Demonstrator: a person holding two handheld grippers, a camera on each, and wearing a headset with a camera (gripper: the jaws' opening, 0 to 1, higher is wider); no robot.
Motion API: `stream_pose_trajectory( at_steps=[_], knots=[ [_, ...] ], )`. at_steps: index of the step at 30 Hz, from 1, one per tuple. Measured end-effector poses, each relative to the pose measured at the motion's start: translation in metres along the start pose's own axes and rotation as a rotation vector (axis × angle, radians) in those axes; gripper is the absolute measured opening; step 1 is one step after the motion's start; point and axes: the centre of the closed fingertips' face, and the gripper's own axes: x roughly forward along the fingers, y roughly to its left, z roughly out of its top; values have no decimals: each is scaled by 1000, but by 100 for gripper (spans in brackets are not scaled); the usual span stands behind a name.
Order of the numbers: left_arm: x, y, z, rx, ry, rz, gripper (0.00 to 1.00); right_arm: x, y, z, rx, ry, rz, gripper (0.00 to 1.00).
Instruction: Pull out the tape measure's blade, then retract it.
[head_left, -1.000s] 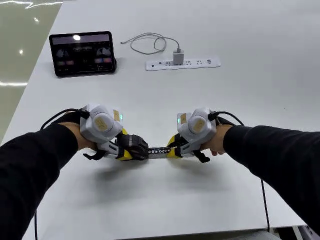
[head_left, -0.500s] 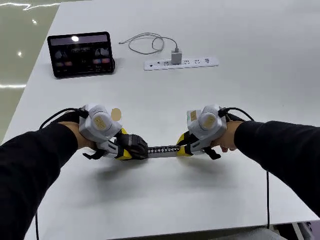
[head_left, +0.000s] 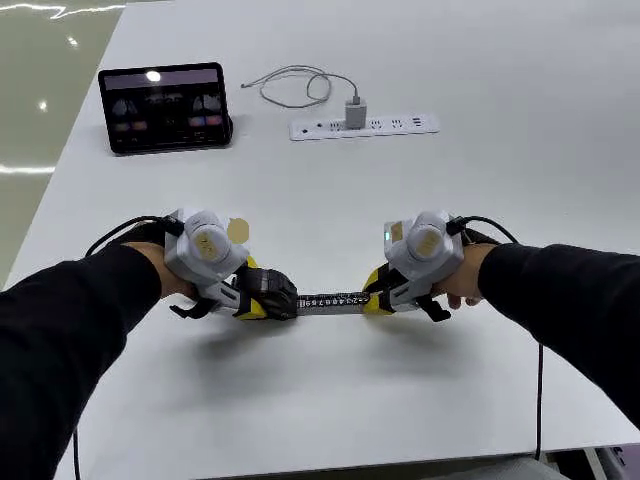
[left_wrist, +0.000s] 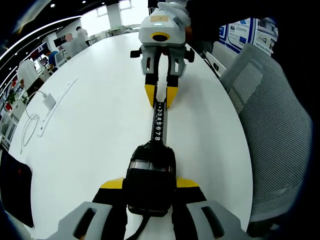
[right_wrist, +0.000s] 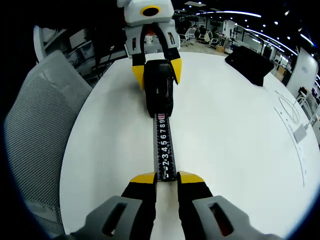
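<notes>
Worktop (head_left: 400, 400): white, smooth and matt, with office desks and ceiling lights behind it and a grey mesh chair (left_wrist: 270, 125) by its near edge.
Tape measure (left_wrist: 150, 172): chunky, rounded black case with a rubbery look, lying close to the near edge, about midway along it.
Blade (right_wrist: 164, 145): thin pale strip with black numerals, drawn a short way out of the case and running straight to my right. I cannot tell whether it touches the worktop.
Left gripper (left_wrist: 150, 184): closed on the case, yellow tips against two opposite sides.
Right gripper (right_wrist: 166, 178): almost closed, tips pinching the blade's free end.
Handling: I judge the case compact and weighty, and its rubber skin should grip well, so it is best taken across the body. The blade is likely springy, slick and sharp-edged. Hold it at the very end and feed it back slowly, or it may snap home.
Far side: dark tablet (head_left: 165, 105) toward the far left corner, with a white power strip (head_left: 365, 126) and a looped cable (head_left: 295, 85) beside it.
</notes>
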Motion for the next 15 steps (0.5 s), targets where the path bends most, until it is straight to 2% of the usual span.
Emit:
stream_pose_trajectory(
  at_steps=[3,5,9,12,15],
  knots=[
    [1,1,0,-3,-1,-1,30,1,0,-1,-32,25,-2,12],
    [1,2,-1,-6,-3,-2,30,2,-1,-1,0,33,3,13],
    [1,1,0,-9,-1,0,30,6,-1,3,22,17,-8,12],
    [1,2,0,-17,4,-1,30,5,-1,3,-2,4,-8,12],
    [-2,3,-1,-30,-8,6,30,3,-5,2,-7,6,-20,11]
  ],
)
